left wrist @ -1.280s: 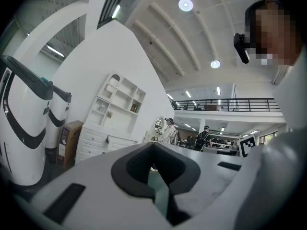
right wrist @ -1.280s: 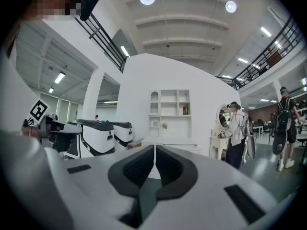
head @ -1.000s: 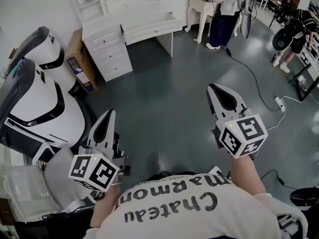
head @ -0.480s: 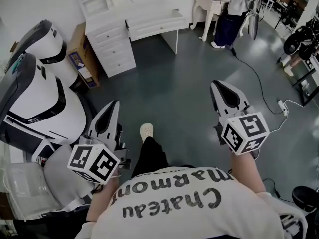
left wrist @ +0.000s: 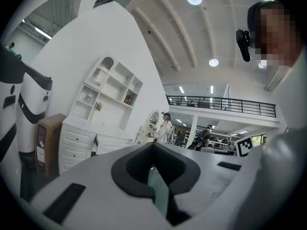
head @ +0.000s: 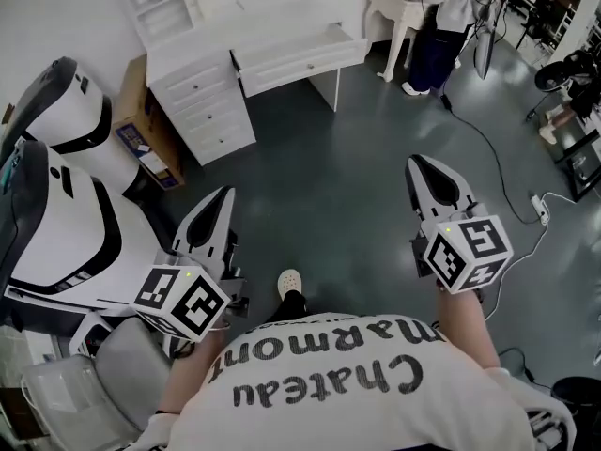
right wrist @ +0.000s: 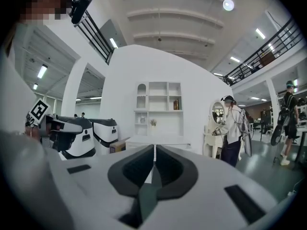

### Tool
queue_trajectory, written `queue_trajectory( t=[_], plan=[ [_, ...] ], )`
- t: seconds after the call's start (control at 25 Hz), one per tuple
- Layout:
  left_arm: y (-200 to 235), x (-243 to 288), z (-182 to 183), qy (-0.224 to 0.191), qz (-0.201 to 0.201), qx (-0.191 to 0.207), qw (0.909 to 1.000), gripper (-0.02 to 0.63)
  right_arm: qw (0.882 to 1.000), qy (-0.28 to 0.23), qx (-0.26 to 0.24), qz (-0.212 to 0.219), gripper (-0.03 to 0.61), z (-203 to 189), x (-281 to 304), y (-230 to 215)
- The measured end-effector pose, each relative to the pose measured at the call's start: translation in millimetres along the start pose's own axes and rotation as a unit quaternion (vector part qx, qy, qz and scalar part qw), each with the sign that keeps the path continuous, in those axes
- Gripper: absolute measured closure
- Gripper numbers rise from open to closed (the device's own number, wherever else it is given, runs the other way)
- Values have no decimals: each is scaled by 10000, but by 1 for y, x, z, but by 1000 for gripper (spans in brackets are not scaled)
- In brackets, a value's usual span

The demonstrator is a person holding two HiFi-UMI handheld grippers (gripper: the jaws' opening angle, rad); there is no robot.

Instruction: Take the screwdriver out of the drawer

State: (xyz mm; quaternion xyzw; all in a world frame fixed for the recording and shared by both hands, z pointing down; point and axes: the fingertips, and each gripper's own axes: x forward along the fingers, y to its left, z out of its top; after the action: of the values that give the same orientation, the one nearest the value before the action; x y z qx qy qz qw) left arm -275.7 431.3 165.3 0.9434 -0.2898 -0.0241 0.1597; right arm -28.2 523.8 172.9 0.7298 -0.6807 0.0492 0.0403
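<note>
Both the left hand-held gripper (head: 222,201) and right hand-held gripper (head: 422,167), closed and empty, pointed toward the white drawers (head: 211,111) well ahead, left perhaps nearer.

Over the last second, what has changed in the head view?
The person has stepped toward the white desk, which looks slightly nearer; a shoe has come into view. The left gripper and right gripper stayed out front, fingers shut, empty.

I read the floor (head: 347,186) as dark and faintly glossy. The white bench (head: 282,50) looks smooth and painted, and the box (head: 143,144) left of the bench is brown cardboard. The left gripper (head: 223,195) and right gripper (head: 419,162) have matt grey plastic shells.
</note>
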Motion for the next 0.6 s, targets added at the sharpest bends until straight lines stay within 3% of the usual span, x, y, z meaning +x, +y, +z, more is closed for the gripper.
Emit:
queue_trajectory(
  t=[0.28, 0.6],
  plan=[
    [94, 83, 47, 144, -18, -23, 9999, 591, 9998, 45, 208, -48, 549, 18, 126, -5],
    [161, 137, 74, 238, -136, -213, 9994, 591, 9990, 141, 402, -136, 549, 21, 209, -2]
  ],
)
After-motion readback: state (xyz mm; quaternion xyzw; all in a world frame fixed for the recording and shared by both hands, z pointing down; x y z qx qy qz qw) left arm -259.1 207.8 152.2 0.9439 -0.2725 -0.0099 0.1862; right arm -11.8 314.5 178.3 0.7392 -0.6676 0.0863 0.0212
